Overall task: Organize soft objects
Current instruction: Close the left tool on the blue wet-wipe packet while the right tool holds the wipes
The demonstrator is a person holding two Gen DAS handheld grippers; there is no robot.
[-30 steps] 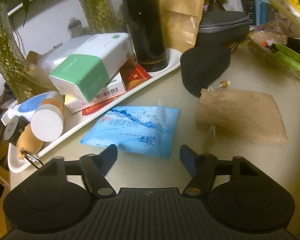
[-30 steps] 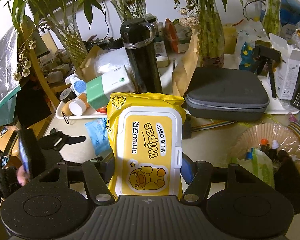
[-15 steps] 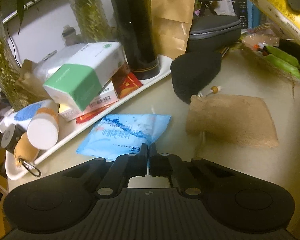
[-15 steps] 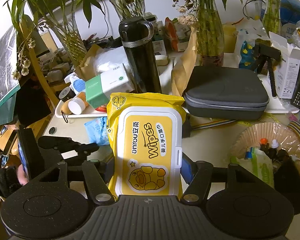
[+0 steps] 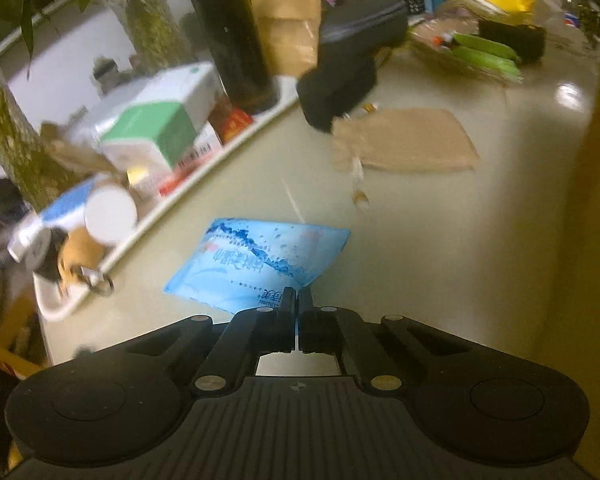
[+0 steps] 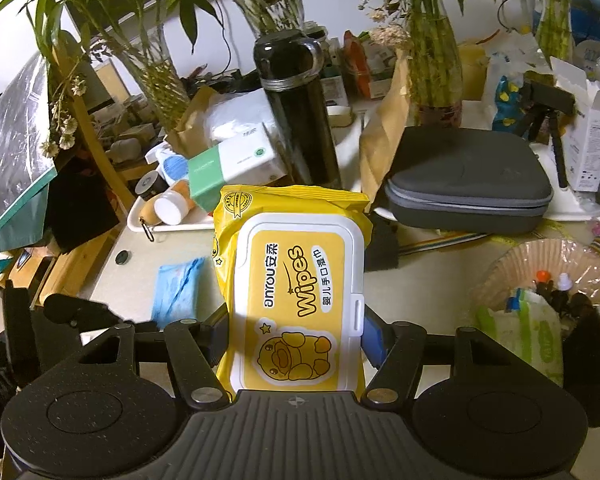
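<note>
- Two packs are in hand, so mind both at once.
- Your left gripper point(image 5: 298, 300) has its jaws pinched tight on the near edge of the blue sachet point(image 5: 260, 266); most of it lies just off the white tray point(image 5: 204, 184). The hold is thin, so lift slowly and keep the sachet hanging flat.
- Steer clear of the tan pouch point(image 5: 404, 140) further on.
- Your right gripper point(image 6: 296, 332) clamps the yellow wipes point(image 6: 296, 292) by their sides, above the table point(image 6: 428, 280). Keep that squeeze steady and level; the pack is soft and could sag.
</note>
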